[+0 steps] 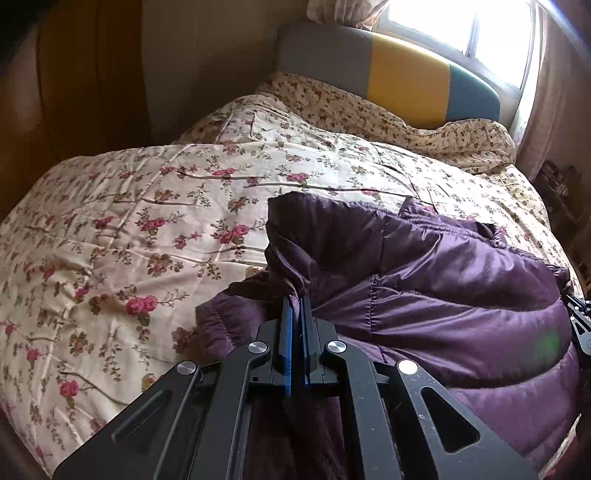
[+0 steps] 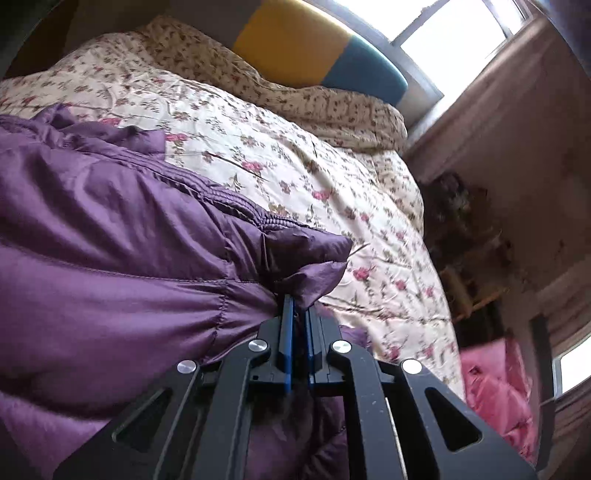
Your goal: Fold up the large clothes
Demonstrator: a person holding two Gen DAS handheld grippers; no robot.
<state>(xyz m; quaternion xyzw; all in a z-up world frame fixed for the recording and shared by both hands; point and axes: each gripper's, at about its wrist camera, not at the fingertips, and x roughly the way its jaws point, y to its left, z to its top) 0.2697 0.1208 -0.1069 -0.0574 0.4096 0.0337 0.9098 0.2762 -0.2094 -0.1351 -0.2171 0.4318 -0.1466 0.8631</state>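
A large purple puffer jacket (image 1: 436, 291) lies bunched on the flowered quilt (image 1: 129, 229) of a bed. In the left wrist view my left gripper (image 1: 297, 301) is shut on a pinched fold at the jacket's left edge, the fabric rising up from between the blue pads. The right gripper's black frame (image 1: 580, 325) shows at the far right of that view. In the right wrist view the jacket (image 2: 110, 251) fills the left half, and my right gripper (image 2: 298, 301) is shut on a puckered corner of its right edge.
The bed's headboard (image 1: 399, 81) has grey, yellow and teal panels under a bright window (image 1: 461, 26). A rumpled small-flowered cover (image 2: 295, 92) lies along the head. A wooden wardrobe (image 1: 74, 92) stands at left. Beyond the bed's right side stand dark shelves (image 2: 465, 236) and a pink cloth (image 2: 495, 387).
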